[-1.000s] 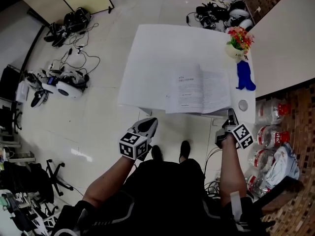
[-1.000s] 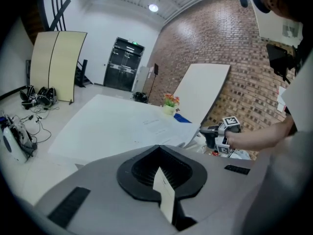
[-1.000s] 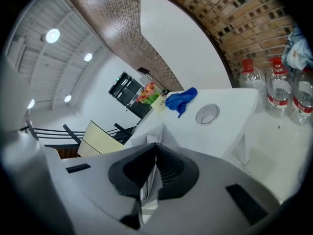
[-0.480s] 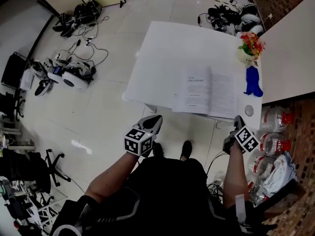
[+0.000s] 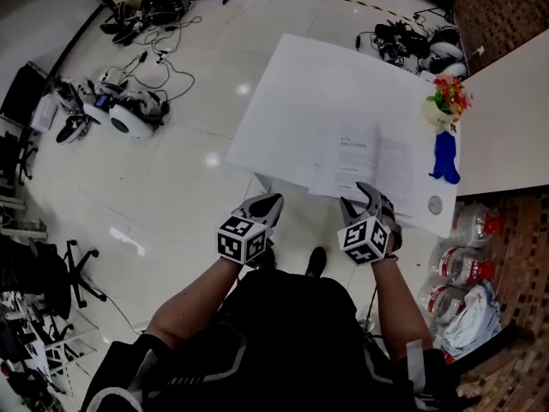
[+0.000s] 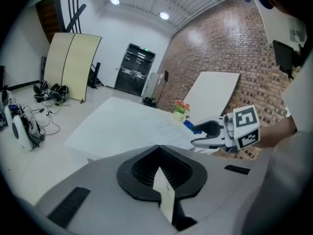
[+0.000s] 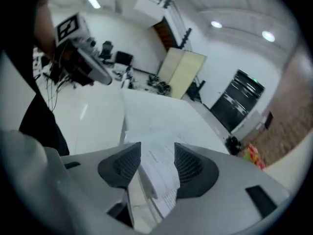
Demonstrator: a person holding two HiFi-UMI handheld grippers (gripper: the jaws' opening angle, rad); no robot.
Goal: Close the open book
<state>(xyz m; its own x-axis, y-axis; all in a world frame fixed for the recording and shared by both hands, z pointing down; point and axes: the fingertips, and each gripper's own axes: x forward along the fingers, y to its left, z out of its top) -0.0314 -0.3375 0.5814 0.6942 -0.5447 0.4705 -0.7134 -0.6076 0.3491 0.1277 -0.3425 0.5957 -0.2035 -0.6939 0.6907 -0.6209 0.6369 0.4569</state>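
Observation:
The open book lies flat with its white printed pages up, near the front edge of the white table. My right gripper is at the book's near edge, and its jaws are opening. In the right gripper view the book's pages show in the gap between the pads, which do not press on them. My left gripper hovers off the table's front edge, left of the book, with its jaws shut and nothing held. The left gripper view shows the book far ahead and the right gripper beside it.
A flower pot, a blue object and a small round disc sit at the table's right end. Water bottles stand on the floor to the right. Cables and devices litter the floor to the left. A second white table lies right.
My right gripper has swung left from the table's near right corner to the book's near edge, rolled over, and gone from shut to open. The left gripper has shifted only slightly.

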